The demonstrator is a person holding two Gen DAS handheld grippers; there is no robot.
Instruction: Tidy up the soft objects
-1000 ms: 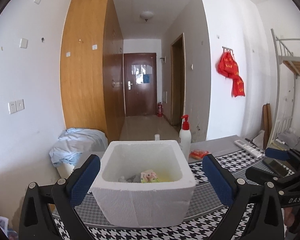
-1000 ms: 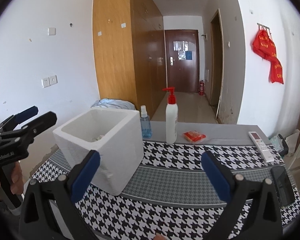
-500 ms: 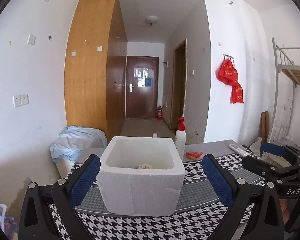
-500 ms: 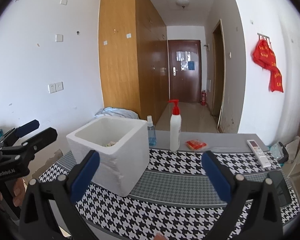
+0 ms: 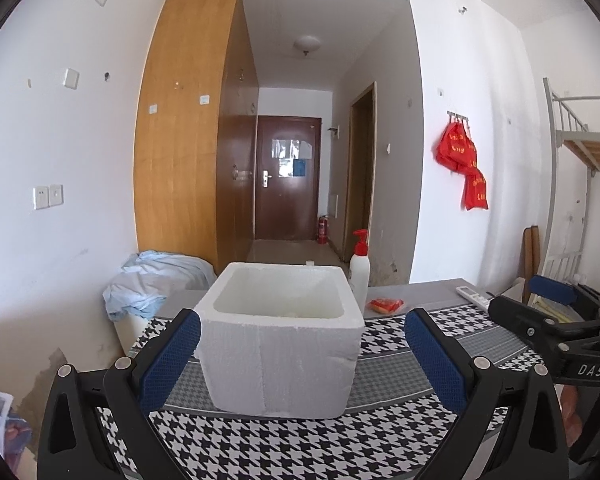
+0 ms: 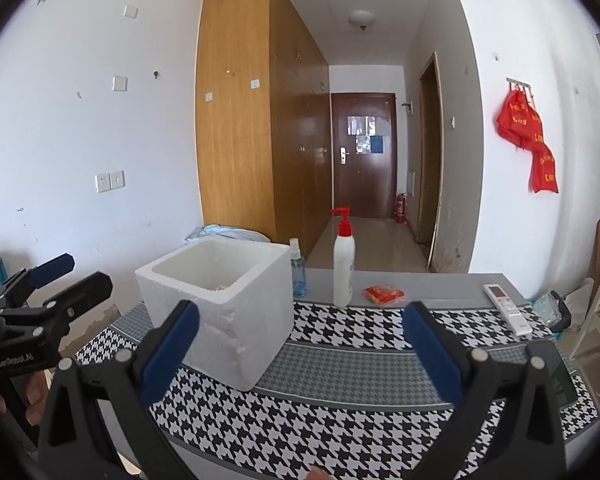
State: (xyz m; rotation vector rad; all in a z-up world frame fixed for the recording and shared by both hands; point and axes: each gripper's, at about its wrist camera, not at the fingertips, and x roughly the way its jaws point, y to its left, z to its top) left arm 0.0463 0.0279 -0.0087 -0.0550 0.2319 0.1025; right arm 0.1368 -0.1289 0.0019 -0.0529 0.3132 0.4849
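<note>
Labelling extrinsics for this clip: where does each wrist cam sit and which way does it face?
Left wrist: on the left gripper, level over the near table edge, facing the foam box front-on toward the hallway door; own open fingers show, right gripper at right.
Right wrist: on the right gripper, further right, seeing the box corner-on; own open fingers show, left gripper at left.
Shared: box, pump bottle, red packet, remote, houndstooth cloth.
</note>
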